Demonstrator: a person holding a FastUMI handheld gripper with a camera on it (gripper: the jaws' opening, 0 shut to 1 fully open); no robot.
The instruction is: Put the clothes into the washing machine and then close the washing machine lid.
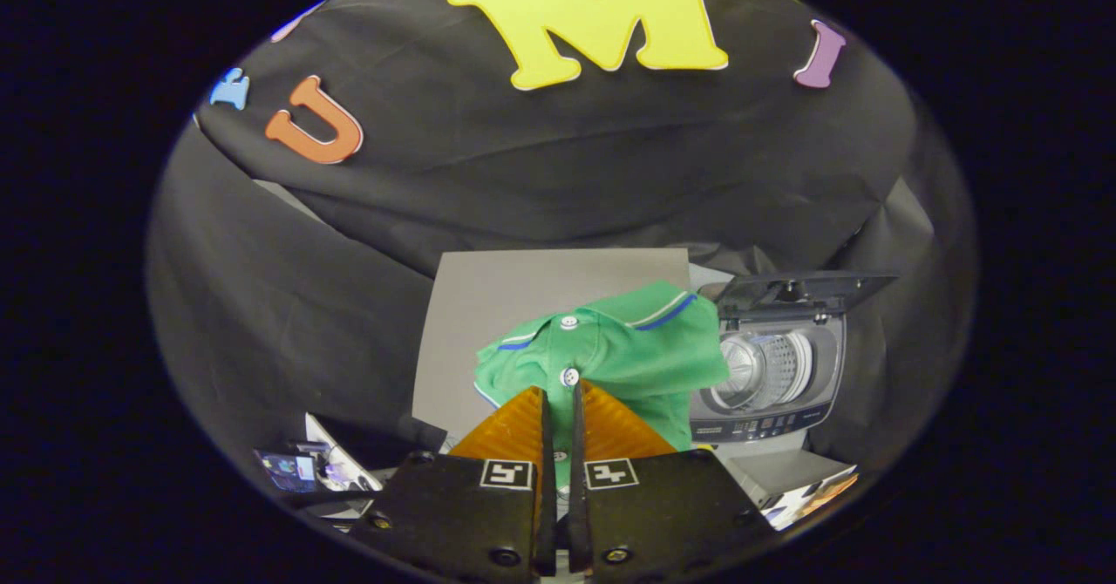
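We are holding the tongs (559,392) pressed together on a green polo shirt (623,353), pinching the fabric near its white-buttoned placket so the shirt is hanging bunched at the fingertips, lifted above the grey surface (488,305). The shirt's collar, trimmed in blue and white, is showing just beyond the tips. At the surface's right edge, a small top-loading washing machine (776,383) is standing with its lid (798,289) raised, its metal drum (763,362) showing beside the shirt.
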